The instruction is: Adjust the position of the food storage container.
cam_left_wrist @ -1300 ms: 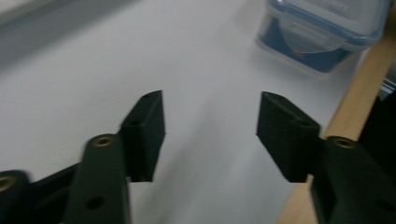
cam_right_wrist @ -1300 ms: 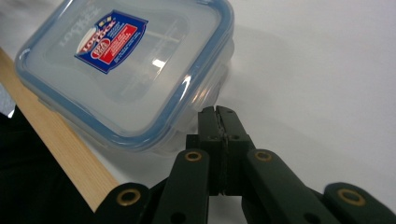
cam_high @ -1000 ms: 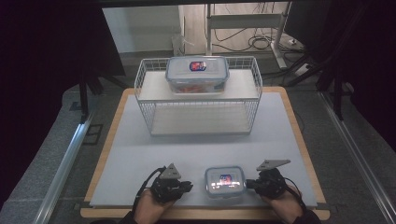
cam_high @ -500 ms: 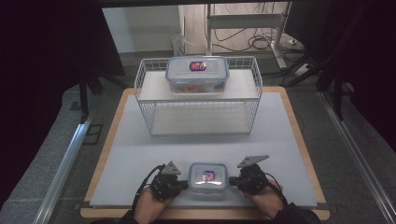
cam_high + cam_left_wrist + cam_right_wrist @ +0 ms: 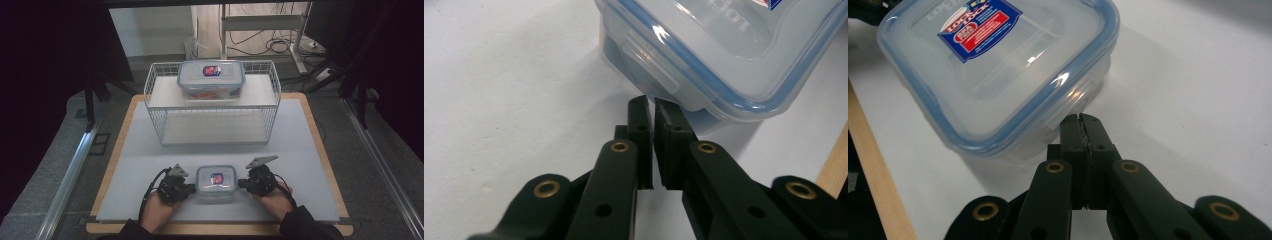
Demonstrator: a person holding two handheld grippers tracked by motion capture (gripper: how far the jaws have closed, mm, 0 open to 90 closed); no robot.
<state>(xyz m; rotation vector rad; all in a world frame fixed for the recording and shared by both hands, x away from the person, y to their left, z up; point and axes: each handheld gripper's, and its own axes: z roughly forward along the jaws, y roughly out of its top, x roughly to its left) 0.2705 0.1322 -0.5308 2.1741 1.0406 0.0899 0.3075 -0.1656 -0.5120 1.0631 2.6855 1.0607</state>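
The high view looks forward and down from above the person's edge of the white-topped, wood-rimmed desk (image 5: 150, 200), far enough back to take in the whole top. The left gripper view sits very near the small clear plastic box with a blue-sealed lid (image 5: 724, 55), looking along its black fingers (image 5: 640, 120) at one corner of it. The right gripper view faces the same box (image 5: 998, 75) from its opposite side, equally close. All three views share this box (image 5: 216, 181) and the desk around it.

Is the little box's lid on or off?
On. The small box has its blue-edged lid sitting flat across the top.
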